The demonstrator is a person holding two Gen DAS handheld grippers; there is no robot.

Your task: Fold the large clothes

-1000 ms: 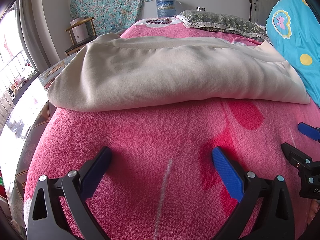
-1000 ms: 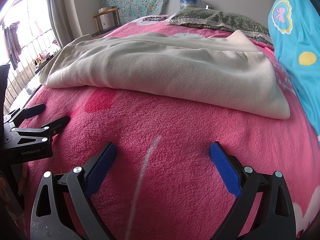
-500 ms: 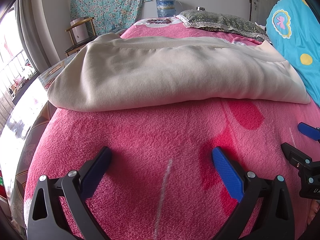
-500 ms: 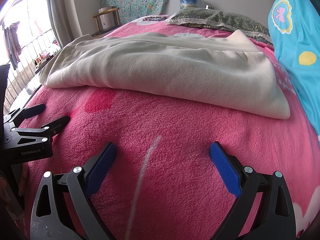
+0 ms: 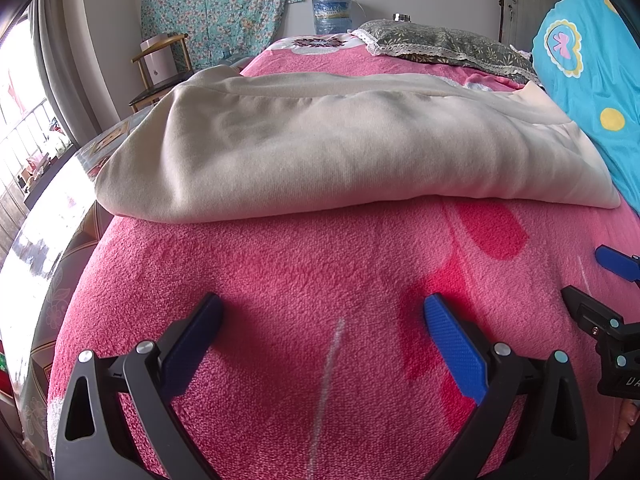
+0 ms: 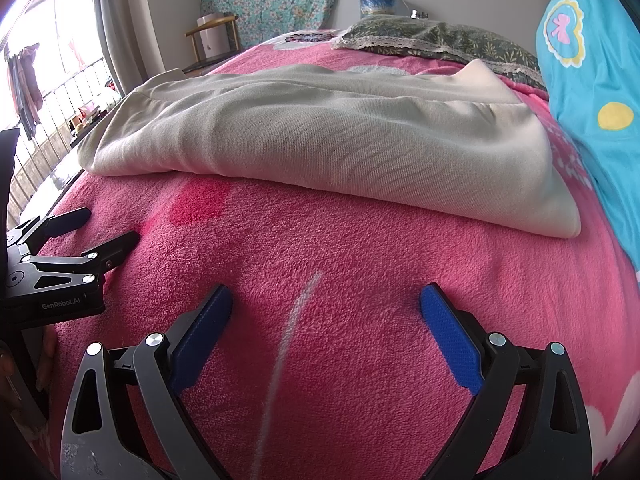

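Left wrist view first: we see the left gripper [image 5: 320, 312] with its jaws spread wide and nothing between them, the blue pads [image 5: 454, 346] hovering low over the pink fleece blanket [image 5: 320, 264]. The right wrist view shows the right gripper [image 6: 326, 308] the same way, jaws wide apart and empty above the same blanket, with a pale streak [image 6: 288, 336] in the fleece running between its fingers. Taking the blanket as our landmark, each gripper sits at its near edge, side by side, and each shows at the margin of the other's view. Farther across the blanket, well apart from both grippers, lies the cream garment [image 5: 344, 148], a large sweatshirt-like piece already doubled over on itself into a long band that spans most of the blanket's width; its folded edge faces us and neither gripper touches it. A darker red patch [image 5: 494, 230] in the blanket lies just in front of that folded edge. Beyond the garment, at the blanket's far end, rests a grey-green patterned pillow [image 5: 444, 46] with lace trim. Along the blanket's right side stands a turquoise cushion [image 6: 592, 92] with yellow dots. Off the blanket's far left corner we see a wooden chair [image 5: 160, 72], and behind it a floral cloth [image 5: 216, 12] hanging on the wall.
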